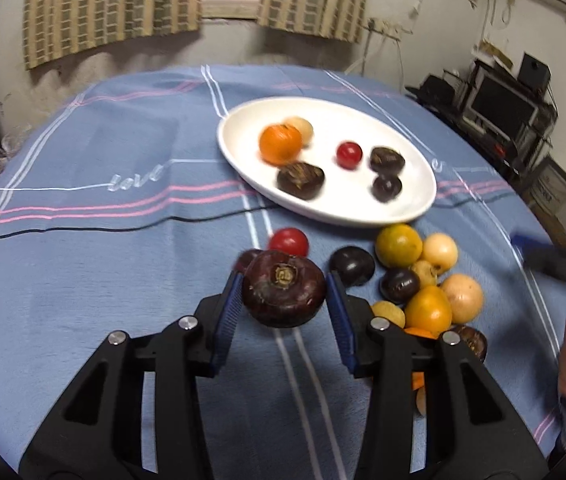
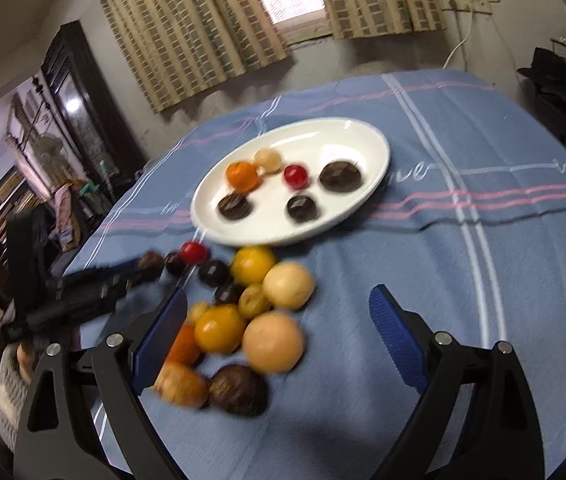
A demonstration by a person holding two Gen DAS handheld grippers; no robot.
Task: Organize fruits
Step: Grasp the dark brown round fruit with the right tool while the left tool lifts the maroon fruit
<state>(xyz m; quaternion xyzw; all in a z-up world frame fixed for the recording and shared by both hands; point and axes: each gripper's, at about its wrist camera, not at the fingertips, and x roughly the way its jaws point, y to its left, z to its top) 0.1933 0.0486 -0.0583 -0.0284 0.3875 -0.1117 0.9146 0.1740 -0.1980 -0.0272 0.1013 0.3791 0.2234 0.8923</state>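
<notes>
My left gripper (image 1: 283, 284) is shut on a dark brown water chestnut (image 1: 283, 294) and holds it above the blue cloth. A white oval plate (image 1: 415, 204) lies beyond it with an orange (image 1: 279, 144), a pale fruit, a red tomato (image 1: 349, 155) and three dark fruits. A pile of loose fruits (image 1: 423, 276) lies to the right of the gripper. My right gripper (image 2: 279, 304) is open and empty above the pile (image 2: 243, 320). The plate shows farther back in the right wrist view (image 2: 243, 232). The left gripper (image 2: 83, 292) shows at the left, blurred.
A blue striped tablecloth (image 1: 103, 200) covers the round table. A red tomato (image 1: 288, 242) and a dark fruit (image 1: 352, 265) lie between plate and left gripper. Curtains and a window stand behind. Shelves with a monitor (image 1: 503, 108) stand at the right.
</notes>
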